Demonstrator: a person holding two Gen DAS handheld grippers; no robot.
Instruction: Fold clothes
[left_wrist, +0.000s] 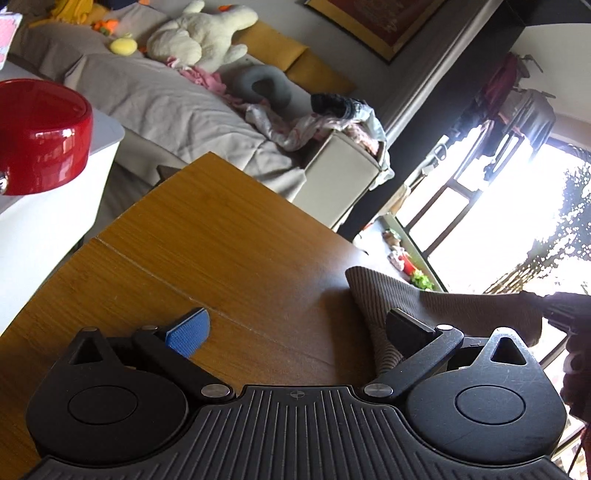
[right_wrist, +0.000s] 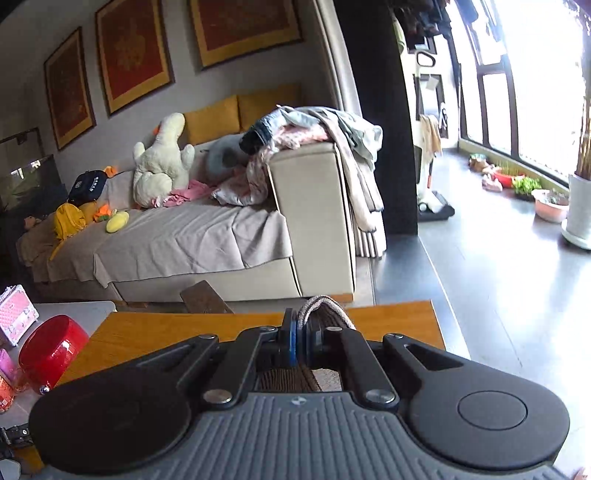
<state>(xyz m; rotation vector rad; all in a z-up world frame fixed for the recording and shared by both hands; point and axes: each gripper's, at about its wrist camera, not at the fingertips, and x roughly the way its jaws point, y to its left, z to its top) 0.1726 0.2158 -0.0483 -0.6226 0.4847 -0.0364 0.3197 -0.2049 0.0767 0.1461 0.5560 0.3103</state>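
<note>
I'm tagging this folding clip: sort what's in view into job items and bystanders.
Part of the job:
- striped brown garment
- right gripper, shut on the garment's edge
- left gripper, open beside it
- wooden table

Just lying about:
- red container
- white plush toy
- clothes heaped on the sofa arm
- pink case

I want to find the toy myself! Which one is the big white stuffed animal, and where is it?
Look at the long beige sofa under the red framed pictures. The big white stuffed animal sits on its grey cover, in front of the yellow cushions. It is far bigger than the small yellow toy nearby, cream white, with an orange beak.
</note>
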